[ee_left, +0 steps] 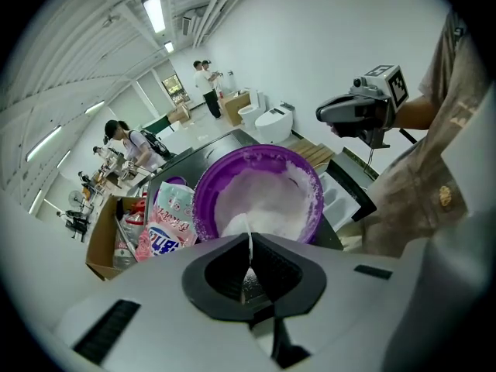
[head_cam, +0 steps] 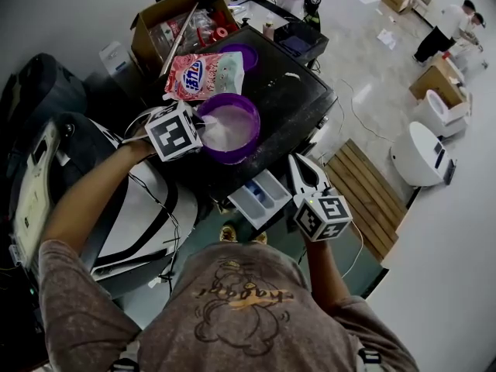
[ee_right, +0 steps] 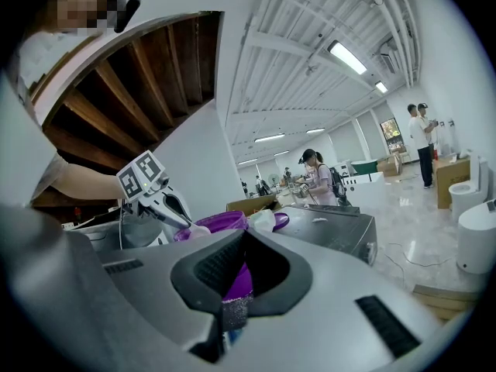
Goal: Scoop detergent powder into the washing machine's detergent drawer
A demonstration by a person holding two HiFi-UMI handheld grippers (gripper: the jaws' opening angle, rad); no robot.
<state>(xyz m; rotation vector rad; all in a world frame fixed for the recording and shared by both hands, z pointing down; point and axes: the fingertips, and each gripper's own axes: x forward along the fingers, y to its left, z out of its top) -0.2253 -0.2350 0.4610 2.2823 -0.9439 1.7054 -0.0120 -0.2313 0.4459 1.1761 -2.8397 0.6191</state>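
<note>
Left gripper (head_cam: 203, 135) pinched the thin scoop handle (ee_left: 249, 243) in the purple bowl (head_cam: 232, 160); right gripper (head_cam: 297, 161) was closed, empty. Risk was the handle twisting, spilling powder short of the near-right drawer (head_cam: 260, 197).

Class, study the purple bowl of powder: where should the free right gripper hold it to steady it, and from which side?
Probably the purple bowl by its thin upright rim on the right side, coming down from above with the right gripper, one jaw inside and one outside. The left gripper and its spoon occupy the left side.
</note>
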